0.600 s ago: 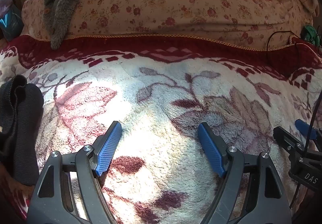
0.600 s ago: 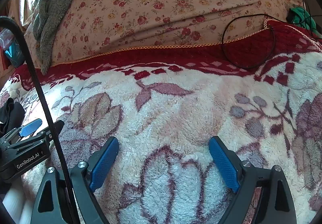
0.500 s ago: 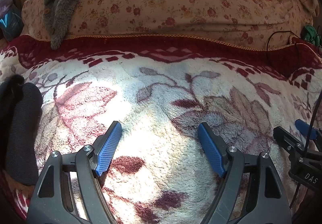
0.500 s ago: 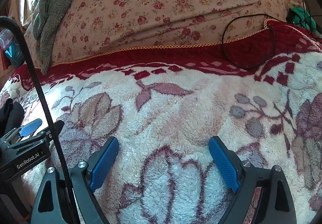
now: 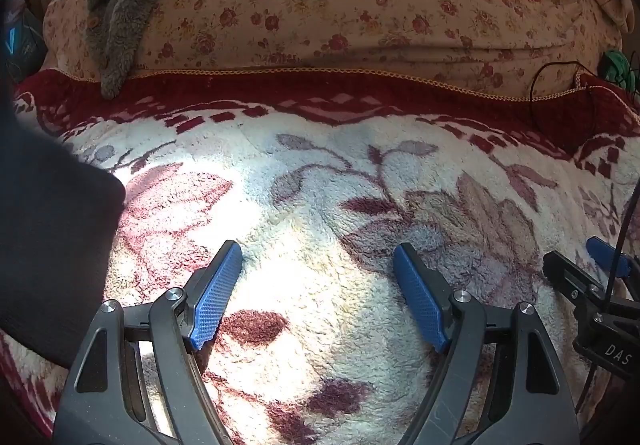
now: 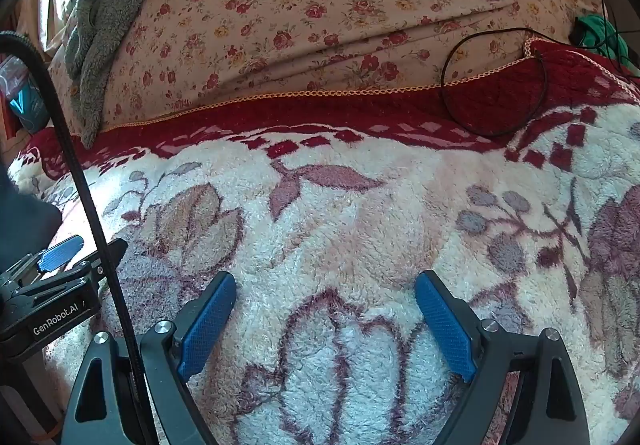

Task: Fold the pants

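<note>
Left wrist view: with left tool (image 5: 318, 271) and right tool (image 6: 325, 299) both spread wide and empty over the fleece blanket (image 5: 320, 181), best to reach left first for the dark garment (image 5: 52, 245), likely the pants.

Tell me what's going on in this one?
A person holds two grippers over a fluffy cream blanket with maroon flowers. The left gripper and right gripper both have open, empty jaws. A dark garment, probably the pants, lies at the left edge, untouched. Folding hasn't begun.
</note>
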Available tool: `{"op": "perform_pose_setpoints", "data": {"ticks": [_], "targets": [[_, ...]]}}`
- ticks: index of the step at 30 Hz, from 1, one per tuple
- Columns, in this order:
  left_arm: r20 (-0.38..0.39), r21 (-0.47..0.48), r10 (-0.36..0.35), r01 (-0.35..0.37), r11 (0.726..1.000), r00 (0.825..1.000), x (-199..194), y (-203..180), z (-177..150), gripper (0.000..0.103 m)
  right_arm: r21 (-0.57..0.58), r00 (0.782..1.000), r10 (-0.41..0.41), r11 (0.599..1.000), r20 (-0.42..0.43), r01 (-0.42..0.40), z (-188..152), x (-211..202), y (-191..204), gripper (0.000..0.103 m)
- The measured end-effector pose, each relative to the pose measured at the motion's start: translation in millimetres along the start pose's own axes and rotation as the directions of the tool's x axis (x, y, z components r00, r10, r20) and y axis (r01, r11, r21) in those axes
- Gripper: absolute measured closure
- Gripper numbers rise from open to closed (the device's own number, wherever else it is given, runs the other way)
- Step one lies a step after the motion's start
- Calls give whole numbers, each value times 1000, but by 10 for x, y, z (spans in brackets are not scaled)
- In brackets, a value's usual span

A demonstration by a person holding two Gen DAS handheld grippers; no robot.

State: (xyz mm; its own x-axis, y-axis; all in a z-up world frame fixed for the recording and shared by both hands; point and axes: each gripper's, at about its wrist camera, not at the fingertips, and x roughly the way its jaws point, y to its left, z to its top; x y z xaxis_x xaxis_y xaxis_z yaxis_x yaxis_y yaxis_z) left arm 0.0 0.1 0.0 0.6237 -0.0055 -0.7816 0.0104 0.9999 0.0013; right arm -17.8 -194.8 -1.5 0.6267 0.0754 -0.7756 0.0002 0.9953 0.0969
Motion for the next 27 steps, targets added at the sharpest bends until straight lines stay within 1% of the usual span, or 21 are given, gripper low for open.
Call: {"op": "perform_pose_setpoints", "data": {"ticks": [2,6,9,13,27], "targets": [[0,2,2,-2,1000,1000,0,-2,0,24,0,1000,0,1000,0,0,0,0,-1,13],[1,26,33,-33,999,999,-3,-53,-5,24,0,1000,0,1000,0,0,1,1,0,13],[0,-2,-2,2,1000,1000,13,22,-1,24,0,1000,0,1000,0,0,1,1,-1,13],[0,8,11,-11,1000,1000,-35,24,-5,24,0,1000,-1,1000,0,1,2,0,0,13],[-1,6,8,-8,1000,1000,-3,-18,-3,24,-1,1000,-2,1000,-1,2,2,0,4,13]]}}
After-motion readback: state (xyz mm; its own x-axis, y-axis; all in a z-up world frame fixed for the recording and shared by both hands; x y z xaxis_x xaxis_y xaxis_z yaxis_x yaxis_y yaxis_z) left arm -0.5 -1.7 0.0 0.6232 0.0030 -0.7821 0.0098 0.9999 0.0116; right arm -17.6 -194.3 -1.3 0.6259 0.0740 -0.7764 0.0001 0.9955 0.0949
